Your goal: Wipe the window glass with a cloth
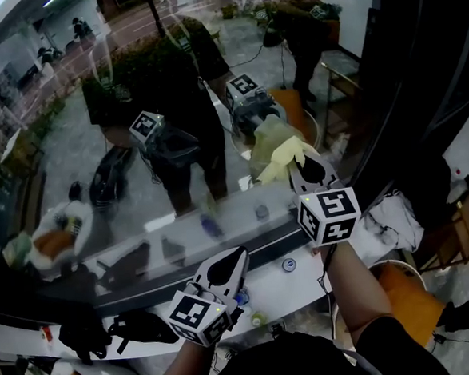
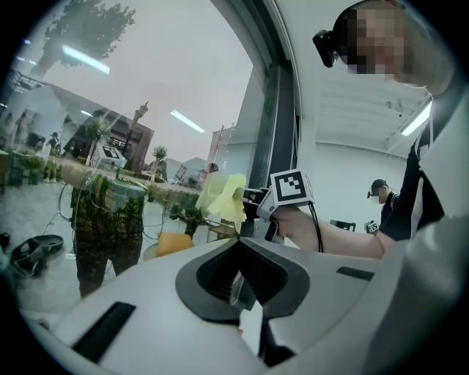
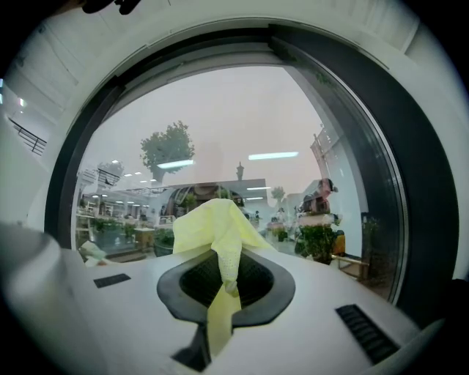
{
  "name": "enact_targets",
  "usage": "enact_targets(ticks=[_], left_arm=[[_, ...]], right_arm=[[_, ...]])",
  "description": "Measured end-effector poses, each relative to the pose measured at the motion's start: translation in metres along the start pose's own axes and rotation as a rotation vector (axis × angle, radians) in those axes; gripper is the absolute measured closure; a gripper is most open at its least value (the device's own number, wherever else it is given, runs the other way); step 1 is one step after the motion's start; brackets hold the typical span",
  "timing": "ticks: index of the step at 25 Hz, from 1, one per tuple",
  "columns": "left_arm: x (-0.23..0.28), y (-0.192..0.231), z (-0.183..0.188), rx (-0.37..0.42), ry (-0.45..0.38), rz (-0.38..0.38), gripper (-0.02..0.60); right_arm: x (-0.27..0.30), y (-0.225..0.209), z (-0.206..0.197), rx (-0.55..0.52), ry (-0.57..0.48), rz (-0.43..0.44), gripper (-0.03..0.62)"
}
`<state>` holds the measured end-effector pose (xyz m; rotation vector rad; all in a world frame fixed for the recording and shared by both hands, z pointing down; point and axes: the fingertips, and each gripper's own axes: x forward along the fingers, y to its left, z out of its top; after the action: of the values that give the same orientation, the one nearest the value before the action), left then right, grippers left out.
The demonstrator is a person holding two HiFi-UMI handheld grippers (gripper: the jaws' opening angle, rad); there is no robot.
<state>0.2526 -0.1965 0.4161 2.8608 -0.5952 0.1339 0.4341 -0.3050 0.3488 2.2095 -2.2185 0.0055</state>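
Observation:
The window glass fills the upper head view and is full of reflections. A pale yellow cloth is bunched against the glass, and my right gripper is shut on it. In the right gripper view the cloth rises out of the jaws of the right gripper and a strip hangs down in front. My left gripper is lower, over the sill and away from the glass, shut with nothing held. From the left gripper, the cloth and the right gripper's marker cube show ahead.
A white sill runs below the glass with a small round cap and dark bags on it. The dark window frame stands at the right. An orange seat is below right. Another person stands behind.

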Motion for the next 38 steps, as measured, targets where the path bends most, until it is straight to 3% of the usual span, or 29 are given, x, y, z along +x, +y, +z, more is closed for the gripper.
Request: enact_targets(ticks=[14, 26, 38], left_arm=[[-0.004, -0.003, -0.001, 0.005, -0.02, 0.023, 0.583], [-0.019, -0.016, -0.01, 0.041, -0.041, 0.031, 0.583], [-0.029, -0.036, 0.036, 0.101, -0.103, -0.005, 0.583]], right_arm=[[0.004, -0.001, 0.007, -0.026, 0.013, 0.018, 0.556], [-0.025, 0.005, -0.007, -0.008, 0.007, 0.02, 0.557], [-0.064, 0.014, 0.06, -0.03, -0.121, -0.007, 0.557]])
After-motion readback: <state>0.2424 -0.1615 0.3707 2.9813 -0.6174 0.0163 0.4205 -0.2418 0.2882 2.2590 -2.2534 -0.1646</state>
